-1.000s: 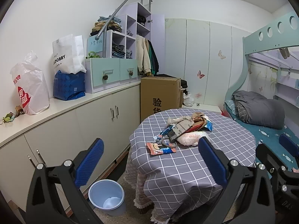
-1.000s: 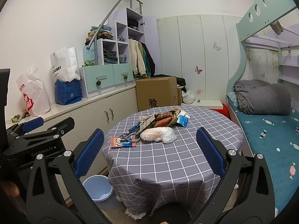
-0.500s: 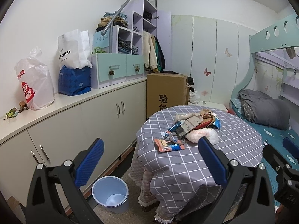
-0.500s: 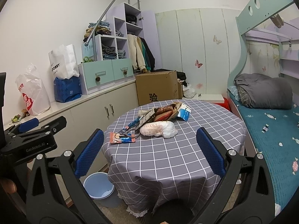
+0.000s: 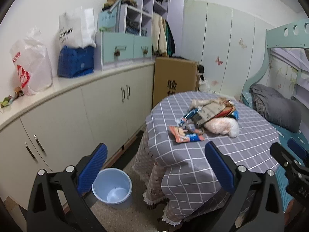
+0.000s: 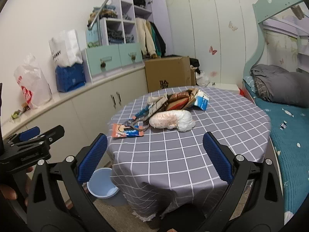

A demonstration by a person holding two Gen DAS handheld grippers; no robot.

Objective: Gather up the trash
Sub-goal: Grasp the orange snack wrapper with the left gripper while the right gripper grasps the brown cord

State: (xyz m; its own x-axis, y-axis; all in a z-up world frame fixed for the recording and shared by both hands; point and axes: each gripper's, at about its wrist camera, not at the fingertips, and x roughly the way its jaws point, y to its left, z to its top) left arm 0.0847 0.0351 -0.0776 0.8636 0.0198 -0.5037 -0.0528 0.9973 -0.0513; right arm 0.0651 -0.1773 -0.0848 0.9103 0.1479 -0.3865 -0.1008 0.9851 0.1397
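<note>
A pile of trash lies on a round table with a grey checked cloth (image 6: 173, 154): an orange snack wrapper (image 6: 126, 132), a white crumpled plastic bag (image 6: 171, 122), a brown paper wrapper (image 6: 175, 101) and a blue-white carton (image 6: 201, 101). The pile also shows in the left wrist view (image 5: 207, 121). A light blue bin (image 5: 112, 188) stands on the floor left of the table, partly hidden in the right wrist view (image 6: 101, 183). My left gripper (image 5: 154, 166) is open and empty, short of the table. My right gripper (image 6: 154, 156) is open and empty over the table's near edge.
Cream cabinets (image 5: 67, 119) run along the left wall, bearing a white plastic bag (image 5: 30, 61), a blue bag (image 5: 76, 61) and teal drawers (image 5: 123, 50). A cardboard box (image 5: 173, 79) stands behind the table. A bunk bed with a grey quilt (image 6: 278, 85) is at the right.
Both grippers have moved closer to the table and tilted downward; the left view has swung left, showing more of the bin and floor. Both stay open.
</note>
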